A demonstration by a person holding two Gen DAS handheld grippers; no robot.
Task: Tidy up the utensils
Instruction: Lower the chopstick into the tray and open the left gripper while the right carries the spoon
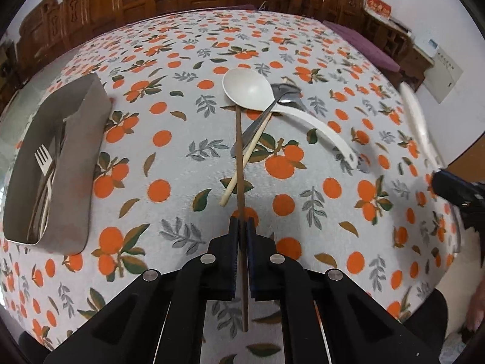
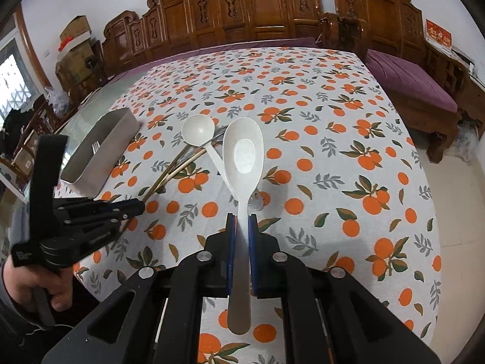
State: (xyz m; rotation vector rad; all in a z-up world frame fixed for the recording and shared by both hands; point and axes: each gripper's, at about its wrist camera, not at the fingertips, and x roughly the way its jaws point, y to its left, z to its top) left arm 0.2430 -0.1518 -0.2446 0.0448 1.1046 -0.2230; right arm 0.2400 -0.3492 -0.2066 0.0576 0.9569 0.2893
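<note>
Got the brown chopstick [image 1: 240,163] pinched tight in my left gripper [image 1: 241,236], tip still across the pile by the ladle [image 1: 247,92], so it lifts clean. My right gripper [image 2: 241,227] clamps the white rice spoon [image 2: 242,154] by its handle, both headed for the gray tray [image 1: 77,163] holding the fork [image 1: 43,156].

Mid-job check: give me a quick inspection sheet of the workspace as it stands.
Surface: orange-print tablecloth, flat.
Job's things: grey utensil box holding a fork; white ladle, metal spoon and pale chopstick piled mid-table.
Clutter: nothing seen.
Grippers: left tool shut on brown chopstick; right tool shut on white rice spoon.
Cables: nothing seen.
Surroundings: carved wooden bench, purple cushion, cardboard boxes.
</note>
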